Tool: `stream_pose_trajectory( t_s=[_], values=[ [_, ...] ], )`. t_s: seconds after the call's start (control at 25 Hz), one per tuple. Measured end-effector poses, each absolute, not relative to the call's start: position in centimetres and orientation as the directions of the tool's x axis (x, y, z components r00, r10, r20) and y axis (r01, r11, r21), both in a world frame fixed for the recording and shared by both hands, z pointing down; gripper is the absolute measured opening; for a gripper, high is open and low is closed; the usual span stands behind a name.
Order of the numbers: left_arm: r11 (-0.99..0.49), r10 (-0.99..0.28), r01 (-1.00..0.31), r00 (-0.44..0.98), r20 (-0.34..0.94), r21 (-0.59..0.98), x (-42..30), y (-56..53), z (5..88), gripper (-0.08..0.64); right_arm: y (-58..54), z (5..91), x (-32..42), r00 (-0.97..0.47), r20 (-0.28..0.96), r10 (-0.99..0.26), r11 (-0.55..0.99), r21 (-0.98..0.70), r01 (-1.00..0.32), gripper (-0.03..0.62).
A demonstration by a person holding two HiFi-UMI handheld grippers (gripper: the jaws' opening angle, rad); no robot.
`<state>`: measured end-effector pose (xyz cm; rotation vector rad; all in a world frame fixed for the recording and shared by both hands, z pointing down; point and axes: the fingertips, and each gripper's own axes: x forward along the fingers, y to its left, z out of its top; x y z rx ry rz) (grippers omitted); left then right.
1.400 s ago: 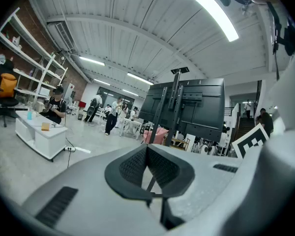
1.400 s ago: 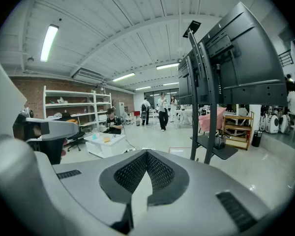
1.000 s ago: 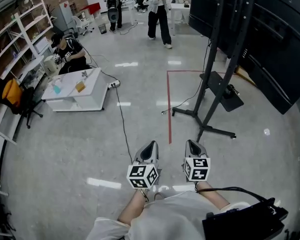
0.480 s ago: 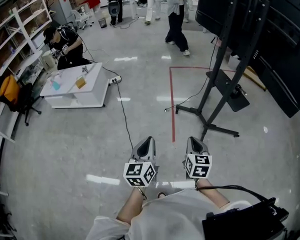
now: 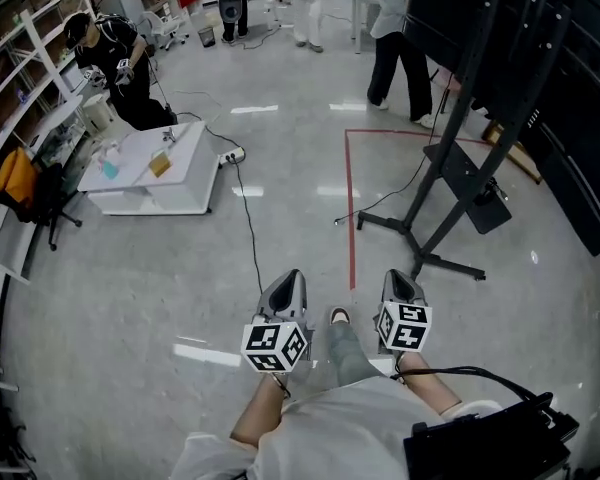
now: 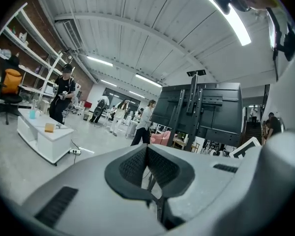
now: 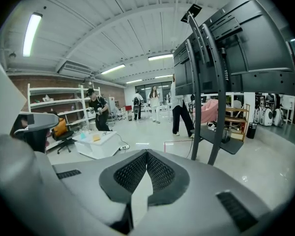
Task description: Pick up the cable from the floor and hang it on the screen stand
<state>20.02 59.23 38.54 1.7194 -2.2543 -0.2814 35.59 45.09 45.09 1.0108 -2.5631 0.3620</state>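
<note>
A thin black cable (image 5: 380, 200) lies on the grey floor. Its loose end (image 5: 337, 220) is by the red tape line, and it runs back toward the black screen stand (image 5: 448, 173). The stand also shows in the right gripper view (image 7: 206, 82) and in the left gripper view (image 6: 192, 107). My left gripper (image 5: 290, 286) and right gripper (image 5: 398, 280) are held side by side in front of me, well short of the cable. Both are shut and hold nothing, as their own views confirm for the left gripper (image 6: 147, 149) and the right gripper (image 7: 147, 154).
A second black cable (image 5: 252, 238) runs from a power strip (image 5: 232, 155) beside a low white table (image 5: 150, 173). Shelving and an orange-backed chair (image 5: 20, 183) line the left wall. Several people stand at the back. My shoe (image 5: 338, 316) shows between the grippers.
I have moved forward, so the stand and the red line sit closer. A person in dark trousers has walked right, behind the stand. My foot has come into view. Both grippers stay shut.
</note>
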Motion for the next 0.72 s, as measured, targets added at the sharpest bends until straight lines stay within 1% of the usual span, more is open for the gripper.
stream_pose_trajectory(
  t_s=[0.16, 0.36, 0.72],
  values=[
    [0.29, -0.957, -0.902, -0.264, 0.123, 0.321, 16.5, 55.4, 38.7, 0.003, 40.9, 45.7, 32.1, -0.686, 0.432, -0.586, 0.713, -0.127, -0.689, 0.018],
    [0.3, -0.953, -0.903, -0.27, 0.137, 0.307, 12.0, 49.5, 38.8, 0.003, 34.9, 45.9, 27.4, -0.692, 0.437, -0.575, 0.726, -0.118, -0.678, 0.018],
    [0.305, -0.951, -0.895, -0.267, 0.156, 0.325, 5.8, 38.4, 39.0, 0.003, 23.5, 46.7, 22.3, -0.667, 0.482, -0.568, 0.709, -0.124, -0.694, 0.018]
  ],
)
